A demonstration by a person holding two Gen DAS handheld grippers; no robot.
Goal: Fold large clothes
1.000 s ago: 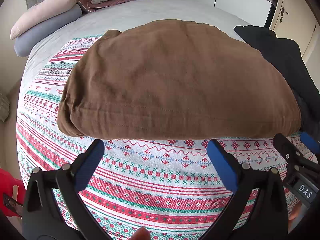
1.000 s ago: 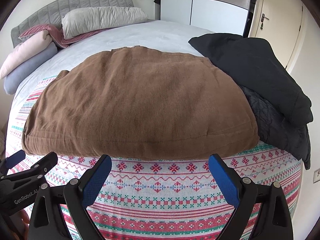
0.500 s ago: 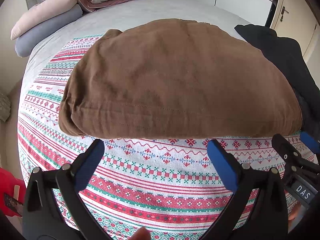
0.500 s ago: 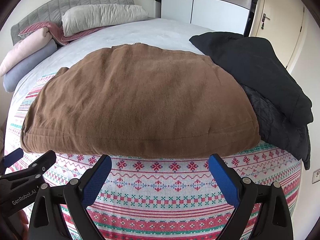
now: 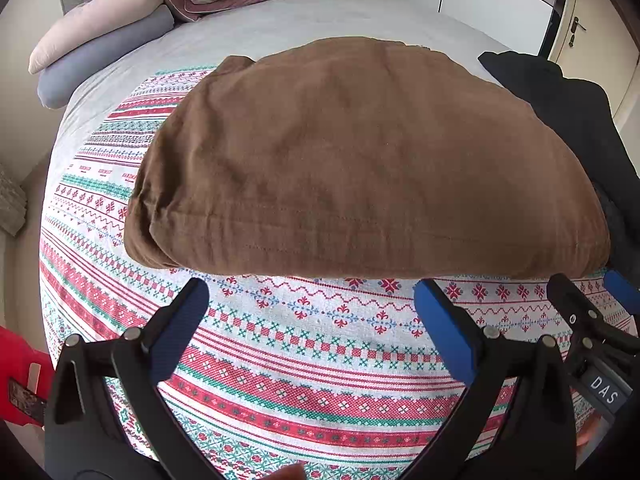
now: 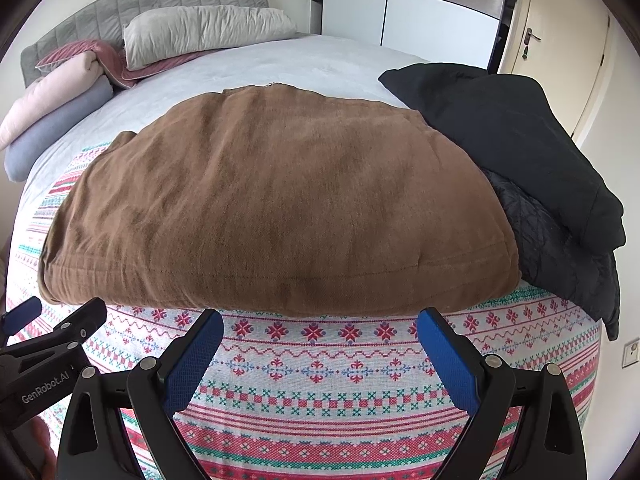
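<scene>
A brown garment (image 5: 360, 168) lies folded into a thick flat rectangle on the patterned red, green and white blanket (image 5: 312, 344); it also shows in the right wrist view (image 6: 272, 208). My left gripper (image 5: 312, 304) is open and empty, just short of the garment's near hem. My right gripper (image 6: 320, 332) is open and empty, also just short of the near hem. The right gripper shows at the right edge of the left wrist view (image 5: 592, 320), the left gripper at the left edge of the right wrist view (image 6: 52, 328).
A black jacket (image 6: 520, 152) is piled against the brown garment's right side. Pillows (image 6: 200, 32) and rolled bedding (image 6: 56, 112) lie at the headboard. Grey bedsheet (image 6: 300, 64) stretches beyond the garment. A wardrobe and door stand at the back right.
Both grippers have drawn back and risen slightly, so the garment sits a little farther off. The garment has not moved.
</scene>
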